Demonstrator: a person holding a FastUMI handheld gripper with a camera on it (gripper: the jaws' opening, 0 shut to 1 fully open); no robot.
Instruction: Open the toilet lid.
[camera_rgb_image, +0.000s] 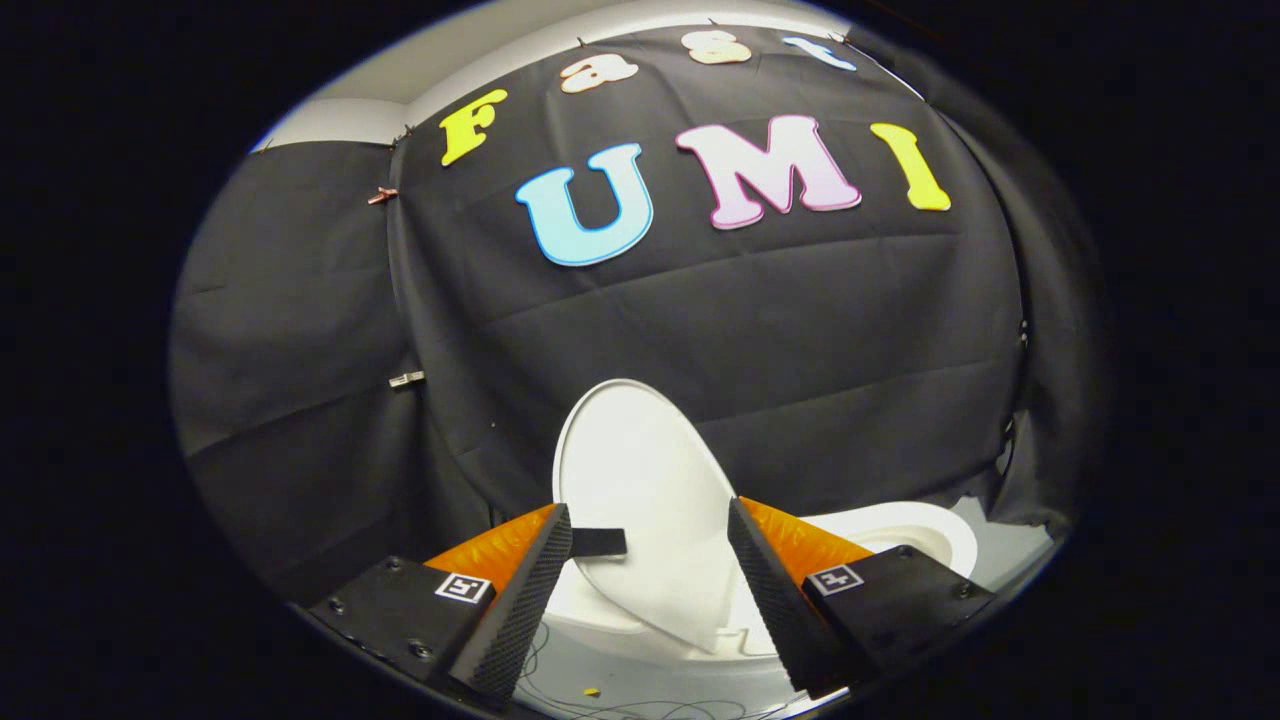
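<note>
Booth wall: black cloth (700, 330) hangs behind the toilet, creased and pinned up with clips.
Lid: the toilet lid (640, 480) is raised, standing tilted on its hinge, its pale oval face turned towards the gripper.
Bowl: the toilet bowl (900, 525) lies below and beyond the fingers, its rim showing to the right of the lid.
Gripper: the gripper (650, 590) is spread wide, both fingers clear of the lid, holding nothing.
Tab: a dark tab (598, 542) sticks out at the lid's edge by the left finger; whether it touches the finger is hard to tell.
Key relation: the lid lies between and just ahead of the fingers, its long axis running up and away.
Writing: square coded markers (466, 588) on the finger mounts; no readable brand.
Progress: the opening looks largely done.
</note>
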